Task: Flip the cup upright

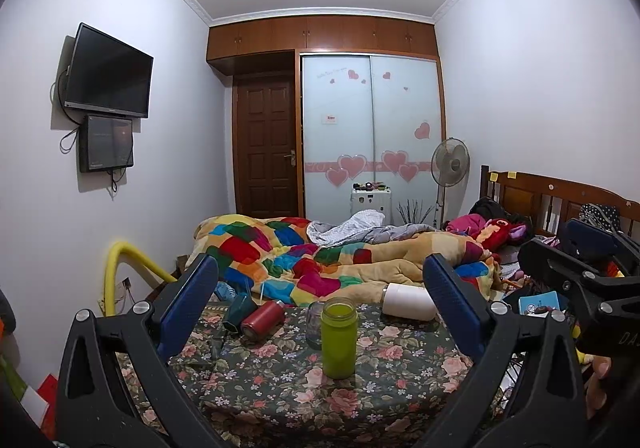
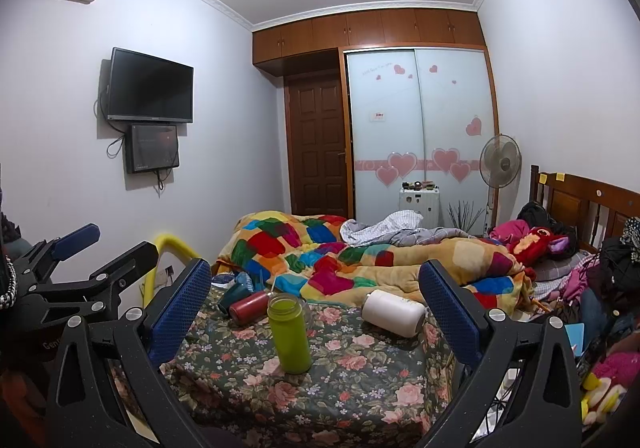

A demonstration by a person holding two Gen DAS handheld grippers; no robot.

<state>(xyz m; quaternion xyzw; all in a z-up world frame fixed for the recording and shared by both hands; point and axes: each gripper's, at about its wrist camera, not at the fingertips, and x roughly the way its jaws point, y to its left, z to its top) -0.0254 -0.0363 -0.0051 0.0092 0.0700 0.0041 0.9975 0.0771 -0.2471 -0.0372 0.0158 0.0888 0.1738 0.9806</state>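
A lime-green cup [image 1: 339,336] [image 2: 289,332] stands upright, mouth up, in the middle of the floral-clothed table [image 1: 280,388] [image 2: 340,380]. A white cup [image 1: 408,301] [image 2: 394,312] lies on its side at the far right. A red cup [image 1: 262,320] [image 2: 248,307] and a dark teal cup [image 1: 237,313] [image 2: 234,294] lie on their sides at the far left. A clear glass [image 1: 314,322] stands behind the green cup. My left gripper [image 1: 320,288] and my right gripper [image 2: 316,288] are both open and empty, held back from the cups.
A bed with a patchwork quilt [image 1: 320,256] [image 2: 360,260] lies just behind the table. Clutter and plush toys [image 2: 600,380] crowd the right side. A yellow pipe [image 1: 120,260] stands at the left wall.
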